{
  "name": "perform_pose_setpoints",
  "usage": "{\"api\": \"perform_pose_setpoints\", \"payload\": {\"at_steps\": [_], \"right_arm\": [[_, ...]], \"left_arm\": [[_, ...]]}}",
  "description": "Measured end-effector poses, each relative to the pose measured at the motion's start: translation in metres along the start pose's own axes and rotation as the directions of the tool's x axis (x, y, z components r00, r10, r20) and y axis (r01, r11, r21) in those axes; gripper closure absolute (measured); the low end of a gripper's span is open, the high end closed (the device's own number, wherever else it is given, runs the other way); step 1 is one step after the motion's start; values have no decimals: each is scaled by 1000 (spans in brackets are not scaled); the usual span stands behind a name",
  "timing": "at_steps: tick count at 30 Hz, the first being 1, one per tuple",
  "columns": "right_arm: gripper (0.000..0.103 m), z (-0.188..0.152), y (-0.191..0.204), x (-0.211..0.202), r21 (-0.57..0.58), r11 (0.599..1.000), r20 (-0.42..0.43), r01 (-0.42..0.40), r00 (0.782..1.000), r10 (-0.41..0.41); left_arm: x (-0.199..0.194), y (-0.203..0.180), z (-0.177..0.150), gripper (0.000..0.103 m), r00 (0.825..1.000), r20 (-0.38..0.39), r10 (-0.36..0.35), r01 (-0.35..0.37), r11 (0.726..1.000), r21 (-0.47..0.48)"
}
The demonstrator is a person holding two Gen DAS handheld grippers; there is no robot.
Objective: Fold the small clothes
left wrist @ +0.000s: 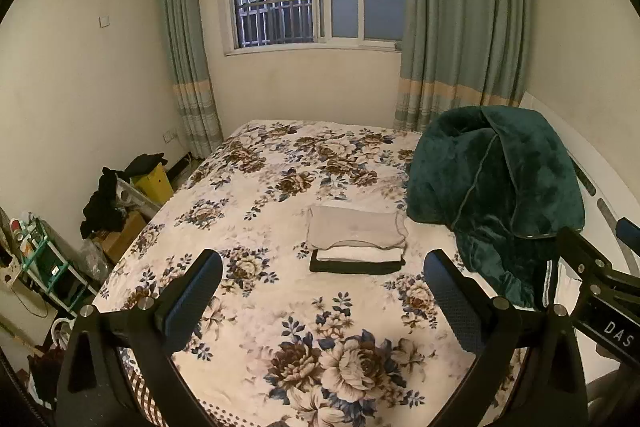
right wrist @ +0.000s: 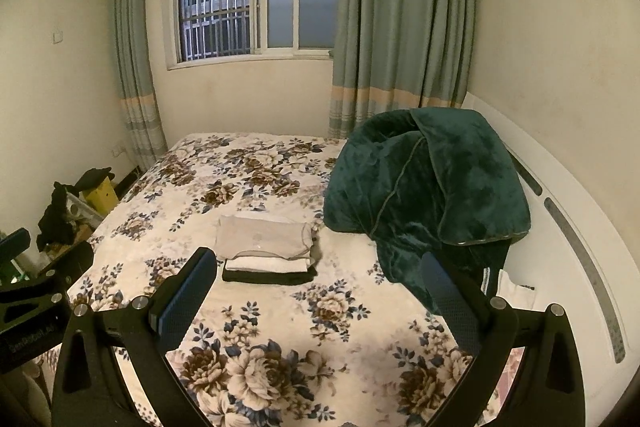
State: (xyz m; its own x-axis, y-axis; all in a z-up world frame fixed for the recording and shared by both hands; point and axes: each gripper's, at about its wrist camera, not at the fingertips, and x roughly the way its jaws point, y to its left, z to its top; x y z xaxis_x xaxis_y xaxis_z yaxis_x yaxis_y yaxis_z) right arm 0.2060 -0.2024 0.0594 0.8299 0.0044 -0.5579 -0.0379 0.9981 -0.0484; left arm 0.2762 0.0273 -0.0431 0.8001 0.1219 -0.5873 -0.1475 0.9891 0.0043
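A stack of three folded small clothes lies on the floral bed: a beige one on top, a white one under it, a black one at the bottom. The stack also shows in the right wrist view. My left gripper is open and empty, held above the bed, short of the stack. My right gripper is open and empty, also above the bed near the stack. Part of the right gripper shows at the right edge of the left wrist view.
A dark green plush blanket is heaped on the bed's right side, next to the stack. A white headboard runs along the right. Boxes, dark clothing and a shelf crowd the floor on the left. A window and curtains are behind.
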Motion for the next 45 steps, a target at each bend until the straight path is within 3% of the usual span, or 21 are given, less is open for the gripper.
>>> {"api": "perform_pose_setpoints", "payload": {"at_steps": [45], "right_arm": [[0, -8, 1, -1, 5, 1000, 2, 3, 1000, -3]], "left_arm": [[0, -6, 4, 0, 1000, 14, 16, -16, 1000, -3]]}}
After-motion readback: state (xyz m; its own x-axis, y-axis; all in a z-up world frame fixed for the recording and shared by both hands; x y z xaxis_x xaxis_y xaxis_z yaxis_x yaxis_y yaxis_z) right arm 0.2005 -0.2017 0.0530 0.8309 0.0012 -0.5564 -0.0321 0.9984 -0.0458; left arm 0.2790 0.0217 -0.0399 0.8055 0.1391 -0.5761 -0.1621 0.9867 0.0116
